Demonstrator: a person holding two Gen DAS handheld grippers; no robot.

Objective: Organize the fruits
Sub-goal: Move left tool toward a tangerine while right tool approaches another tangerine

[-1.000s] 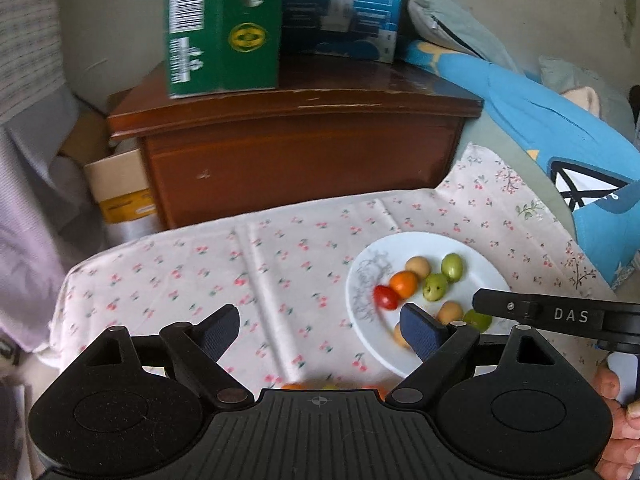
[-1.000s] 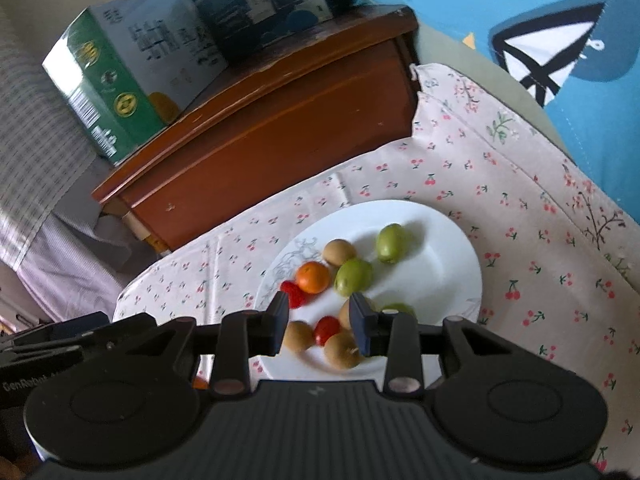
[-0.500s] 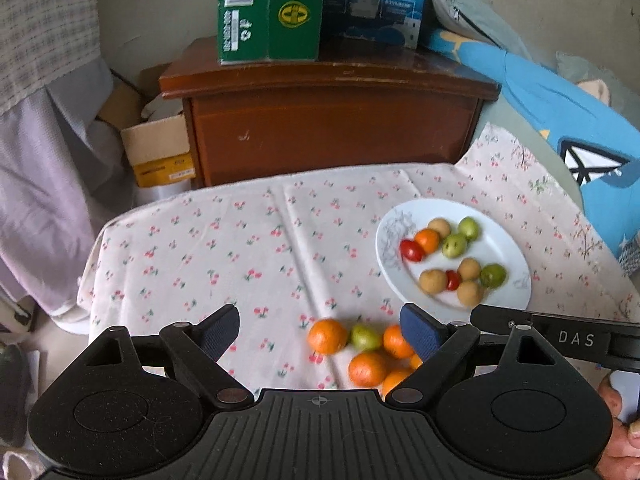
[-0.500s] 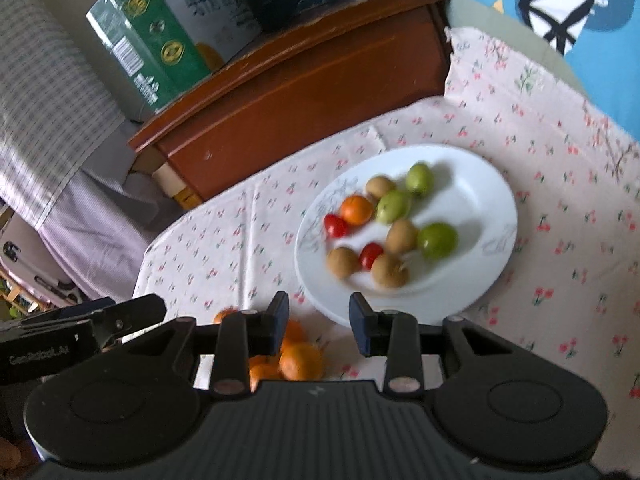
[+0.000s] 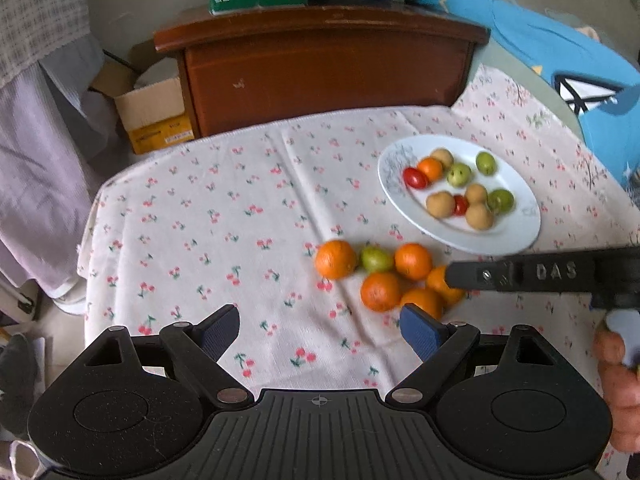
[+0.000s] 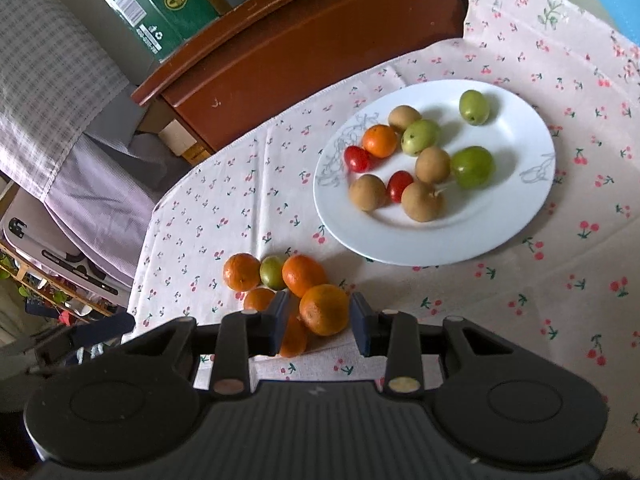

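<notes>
A white plate [image 6: 516,224] [image 5: 516,236] on the cherry-print cloth holds several small fruits: brown, green, two red tomatoes [image 6: 357,159] and one small orange. Loose oranges [image 5: 335,259] and one green fruit [image 5: 376,260] lie in a cluster on the cloth, nearer me than the plate. My left gripper [image 5: 320,330] hangs open and wide over bare cloth, left of the cluster. My right gripper [image 6: 320,322] has its jaws a narrow gap apart, above the nearest orange [image 6: 324,309]. That orange shows in the gap, and the pads do not press it.
A brown wooden cabinet [image 5: 320,72] with green and blue boxes on top stands behind the table. A cardboard box [image 5: 154,114] and purple fabric lie to its left. A blue cushion [image 5: 560,60] is at the right. A hand [image 5: 618,384] holds the right tool.
Both grippers have drawn back toward me and sunk. The plate has slid up in both views, and the cluster of loose oranges has come into sight. Neither jaw gap has changed.
</notes>
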